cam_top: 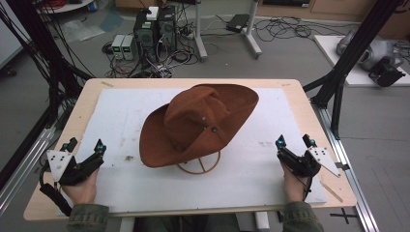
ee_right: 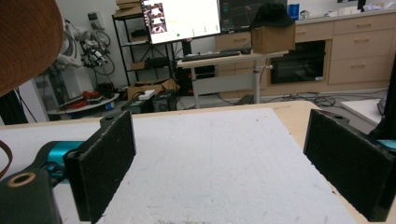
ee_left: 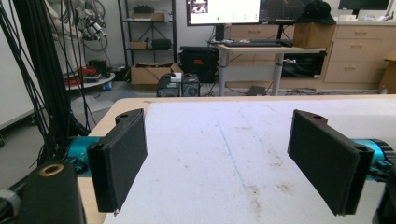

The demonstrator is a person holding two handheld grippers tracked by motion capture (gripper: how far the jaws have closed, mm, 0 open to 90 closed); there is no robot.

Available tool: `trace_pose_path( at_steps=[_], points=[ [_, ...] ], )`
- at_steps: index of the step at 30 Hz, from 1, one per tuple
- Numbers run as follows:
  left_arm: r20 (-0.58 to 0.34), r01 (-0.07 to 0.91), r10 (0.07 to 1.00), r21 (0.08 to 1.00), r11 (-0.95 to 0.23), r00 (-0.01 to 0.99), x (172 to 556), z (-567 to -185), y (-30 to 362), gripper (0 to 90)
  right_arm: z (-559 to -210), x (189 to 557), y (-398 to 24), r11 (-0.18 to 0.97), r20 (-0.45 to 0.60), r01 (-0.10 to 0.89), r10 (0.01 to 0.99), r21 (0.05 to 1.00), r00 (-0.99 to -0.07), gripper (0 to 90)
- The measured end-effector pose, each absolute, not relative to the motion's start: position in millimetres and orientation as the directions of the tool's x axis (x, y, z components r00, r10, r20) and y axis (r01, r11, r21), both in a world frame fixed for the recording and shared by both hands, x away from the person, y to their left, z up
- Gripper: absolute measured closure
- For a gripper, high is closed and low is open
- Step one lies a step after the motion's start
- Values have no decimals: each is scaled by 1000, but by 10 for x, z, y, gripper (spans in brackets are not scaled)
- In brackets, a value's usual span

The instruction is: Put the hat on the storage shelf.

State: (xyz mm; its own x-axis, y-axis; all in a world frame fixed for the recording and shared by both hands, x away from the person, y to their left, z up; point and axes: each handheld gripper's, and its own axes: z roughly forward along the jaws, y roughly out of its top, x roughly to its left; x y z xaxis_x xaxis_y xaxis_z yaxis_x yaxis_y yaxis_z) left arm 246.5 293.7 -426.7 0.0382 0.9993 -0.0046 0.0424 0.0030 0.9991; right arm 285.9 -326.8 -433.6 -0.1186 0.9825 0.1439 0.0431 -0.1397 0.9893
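The left gripper rests on the white mat, well to the left of the brown hat and nearer the person, its jaws spread wide with nothing between them; the left gripper view shows bare mat in the gap. The hat sits at the mat's middle, perched tilted on a round wooden stand that peeks out beneath its near brim. The right gripper lies well to the right of the hat, jaws likewise spread apart and empty, and the right gripper view catches the hat's brim at upper left.
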Motion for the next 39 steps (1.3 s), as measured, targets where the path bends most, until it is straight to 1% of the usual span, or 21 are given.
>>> trace_pose_path(
  at_steps=[4, 20, 29, 33, 39],
  points=[
    [10, 49, 999, 999, -12, 42, 2457, -4279, 2914, 200, -4336, 2858, -3260, -143, 147, 44, 982, 989, -122, 84],
    [4, 34, 998, 999, -6, 57, 2387, -4269, 2887, 212, -4335, 2871, -3198, -129, 135, 50, 981, 990, -140, 84],
    [0, 47, 998, 999, -3, 65, 2397, -4276, 2880, 211, -4343, 2890, -3221, -124, 130, 50, 983, 991, -133, 84],
    [15, 55, 998, 998, -18, 67, 2398, -4277, 2871, 208, -4346, 2892, -3223, -126, 132, 52, 983, 991, -131, 84],
    [-3, 68, 997, 998, -2, 76, 2416, -4288, 2877, 207, -4350, 2895, -3217, -123, 130, 57, 982, 991, -135, 84]
  ],
)
